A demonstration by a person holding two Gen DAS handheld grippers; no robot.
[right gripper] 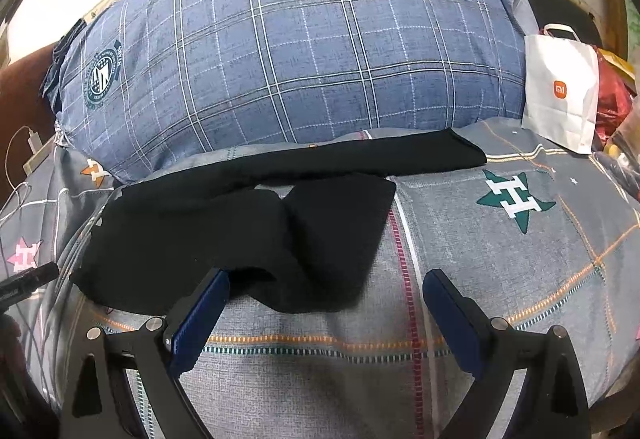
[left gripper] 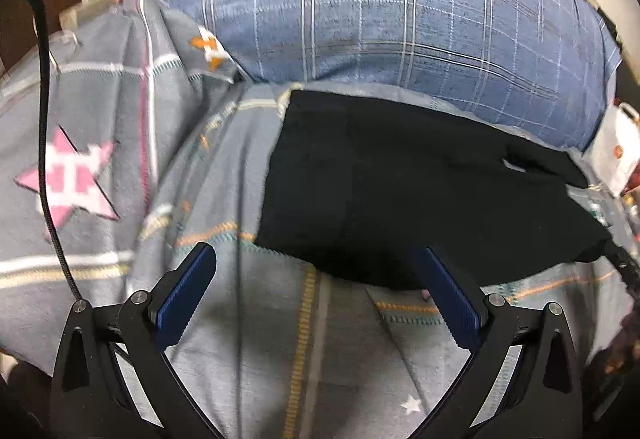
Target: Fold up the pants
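1. We see both jaws spread, nothing pinched: left hand-held gripper (left gripper: 316, 271), right hand-held gripper (right gripper: 326, 293).
2. Black pants (right gripper: 240, 223) lie on the bed cover (right gripper: 500, 259), below the blue plaid pillow (right gripper: 300, 51); one leg is stretched out flat, the other bunched up.
3. We judge both grippers poised at the near edge for a grasp.
4. Pants: soft, matte, limp. Cover: grey, stitched lines, star patches.

Even indoor light, blurred left view, fisheye bending, dark corners.
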